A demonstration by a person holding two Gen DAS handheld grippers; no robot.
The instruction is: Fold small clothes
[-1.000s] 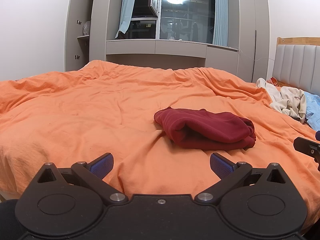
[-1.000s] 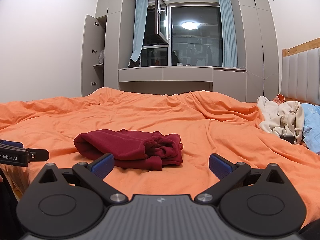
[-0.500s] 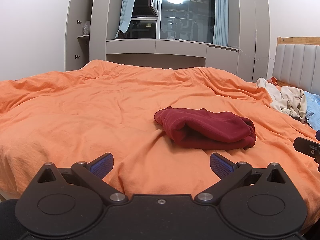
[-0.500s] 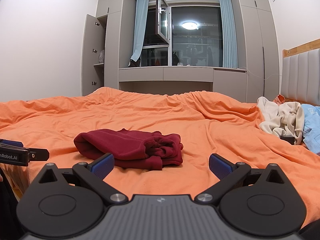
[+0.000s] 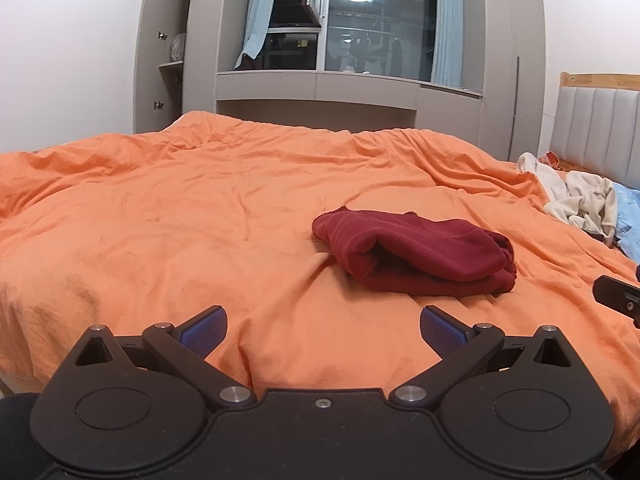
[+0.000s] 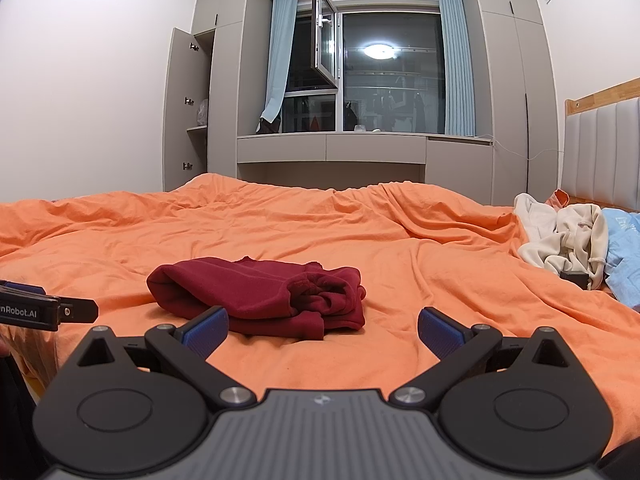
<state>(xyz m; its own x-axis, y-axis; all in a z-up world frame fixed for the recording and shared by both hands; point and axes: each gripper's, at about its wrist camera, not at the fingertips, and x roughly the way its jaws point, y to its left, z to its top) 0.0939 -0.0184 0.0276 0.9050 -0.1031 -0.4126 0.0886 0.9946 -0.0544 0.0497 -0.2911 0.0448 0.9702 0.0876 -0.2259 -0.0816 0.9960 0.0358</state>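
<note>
A dark red garment lies folded in a thick bundle on the orange bedcover. It also shows in the right wrist view, ahead and to the left. My left gripper is open and empty, held near the front edge of the bed, with the bundle ahead to its right. My right gripper is open and empty, just in front of the bundle. Each gripper's tip shows at the edge of the other's view.
A pile of cream clothes and a light blue garment lie at the right by the padded headboard. Grey cupboards and a dark window stand beyond the far side of the bed.
</note>
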